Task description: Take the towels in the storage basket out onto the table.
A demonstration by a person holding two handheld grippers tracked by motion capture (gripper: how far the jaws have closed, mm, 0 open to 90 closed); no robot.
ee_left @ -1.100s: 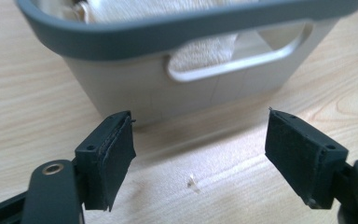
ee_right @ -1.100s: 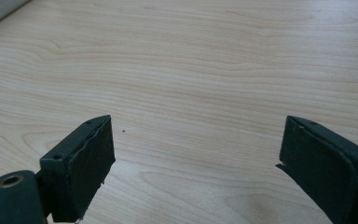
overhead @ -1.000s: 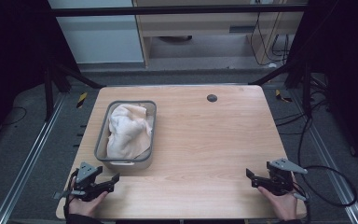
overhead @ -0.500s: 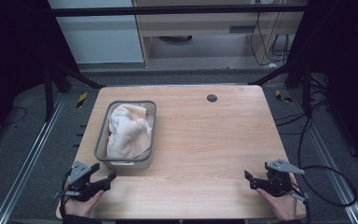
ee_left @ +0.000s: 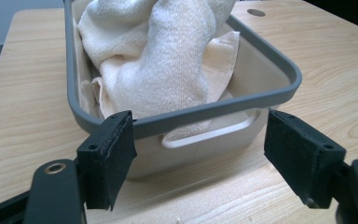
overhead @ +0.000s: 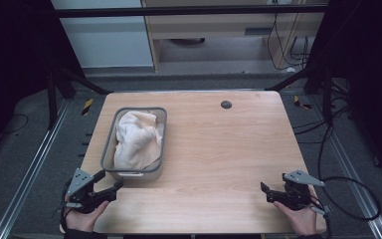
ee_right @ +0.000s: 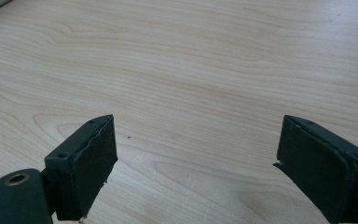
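Left gripper [overhead: 110, 182], seen from the high view, sits at the near left corner of the table [overhead: 219, 164], held in a hand [overhead: 82, 216], its jaws spread apart and pointing toward the near end of a grey tub [overhead: 108, 149] just ahead of it. A cream towel [overhead: 137, 139] lies bunched inside the tub. The right gripper [overhead: 264, 193] rests in the other hand [overhead: 298, 219] at the near right corner, well apart from the tub, jaws parted and holding nothing, with bare wood ahead of it. A small dark round spot [overhead: 226, 104] marks the far side of the table.

From the left gripper view, the jaws stand wide, empty, either side of the tub's near wall [ee_left: 200, 149] and its cut-out handle [ee_left: 214, 133]; whether the left pad [ee_left: 109, 154] touches the rim I cannot tell. The towel [ee_left: 163, 60] heaps up above the rim straight ahead.

From the right gripper view, the jaws stand wide over plain wood [ee_right: 191, 93], gripping nothing.
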